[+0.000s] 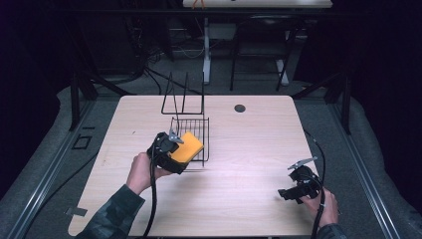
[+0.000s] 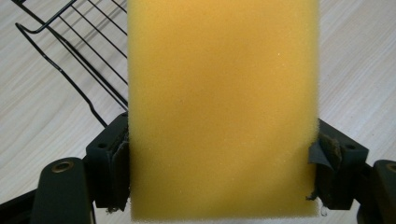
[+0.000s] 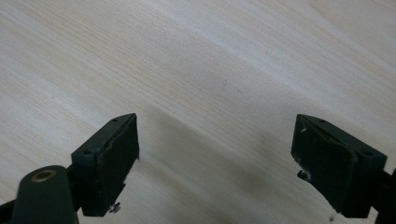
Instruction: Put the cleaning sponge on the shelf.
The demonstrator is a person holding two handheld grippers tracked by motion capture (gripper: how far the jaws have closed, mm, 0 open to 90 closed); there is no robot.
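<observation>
Worktop [image 1: 239,164] of pale wood grain carries everything, its corners rounded and a small dark round hole [image 1: 240,108] set near the far edge, a little right of centre. Dark floor and table legs lie beyond that far edge.

Next in size comes a black wire rack [image 1: 191,130], standing left of centre toward the far edge; thin upright wires rise at its far end and a low basket-like grid lies on the near side. In the left gripper view its wires [image 2: 70,56] cross the upper left corner, over the wood.

A yellow sponge [image 1: 187,147] sits at the near left corner of the rack, held above the wood — the left tongs [image 1: 180,150] pinch it by its two long sides, one pad pressed into each side, and the sponge [image 2: 223,107] rises flat between them. The left hand [image 1: 142,172] grips the tool from the near left, a patterned sleeve [image 1: 112,214] behind it.

The right tongs [image 1: 286,194] hover near the near right corner of the worktop, spread wide with nothing between them — bare wood [image 3: 210,93] shows in the gap, and the worn black pads [image 3: 116,154] stand well apart. The right hand [image 1: 323,206] holds them, a black cable [image 1: 318,149] looping toward the right edge.
</observation>
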